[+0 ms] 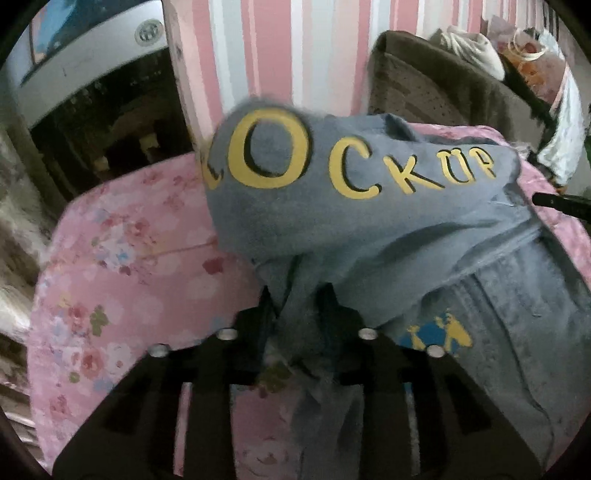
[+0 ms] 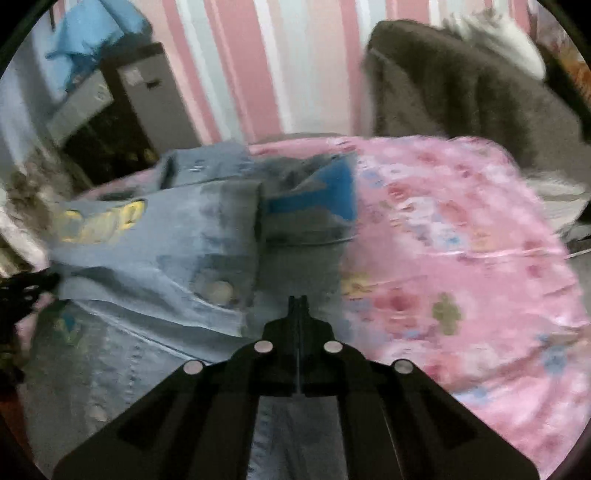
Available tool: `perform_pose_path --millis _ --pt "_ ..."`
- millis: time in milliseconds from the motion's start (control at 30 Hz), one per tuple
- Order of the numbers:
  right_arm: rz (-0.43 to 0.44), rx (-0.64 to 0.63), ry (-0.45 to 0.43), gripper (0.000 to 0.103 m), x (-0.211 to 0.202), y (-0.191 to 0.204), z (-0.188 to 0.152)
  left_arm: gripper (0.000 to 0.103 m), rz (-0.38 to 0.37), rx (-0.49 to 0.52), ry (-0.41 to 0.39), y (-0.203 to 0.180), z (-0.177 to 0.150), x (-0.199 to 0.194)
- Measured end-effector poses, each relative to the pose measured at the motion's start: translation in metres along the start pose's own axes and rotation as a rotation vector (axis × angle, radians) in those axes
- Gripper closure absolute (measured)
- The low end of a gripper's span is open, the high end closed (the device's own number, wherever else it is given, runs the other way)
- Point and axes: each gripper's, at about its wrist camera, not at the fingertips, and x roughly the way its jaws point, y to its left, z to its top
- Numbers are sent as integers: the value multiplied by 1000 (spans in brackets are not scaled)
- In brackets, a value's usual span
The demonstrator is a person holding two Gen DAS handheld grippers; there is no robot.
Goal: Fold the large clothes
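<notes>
Grey-blue denim jacket (image 1: 388, 236) with yellow lettering, crumpled on pink floral bedspread (image 1: 122, 266), left gripper (image 1: 295, 299) pinching a fold at six o'clock, right gripper (image 2: 297, 301) pressed together, no cloth visibly caught.

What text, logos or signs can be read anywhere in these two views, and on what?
"OCKUP", yellow letters on the grey-blue denim garment; a partly hidden letter precedes it.
Round emblem on the white appliance: too small to read.
Yellow print on the garment in the right wrist view: blurred, unreadable.
</notes>
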Motion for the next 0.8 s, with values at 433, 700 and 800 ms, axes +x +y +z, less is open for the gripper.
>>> perform_pose_path --millis 433,700,800 --pt "67 5 -155 55 -18 10 39 21 5 -37 -80 16 30 -17" --pt "52 -67 -117 102 16 33 52 27 -17 -145 -117 43 72 -7" --pt "-58 -170 -133 102 17 45 57 75 -21 -146 -39 48 85 22"
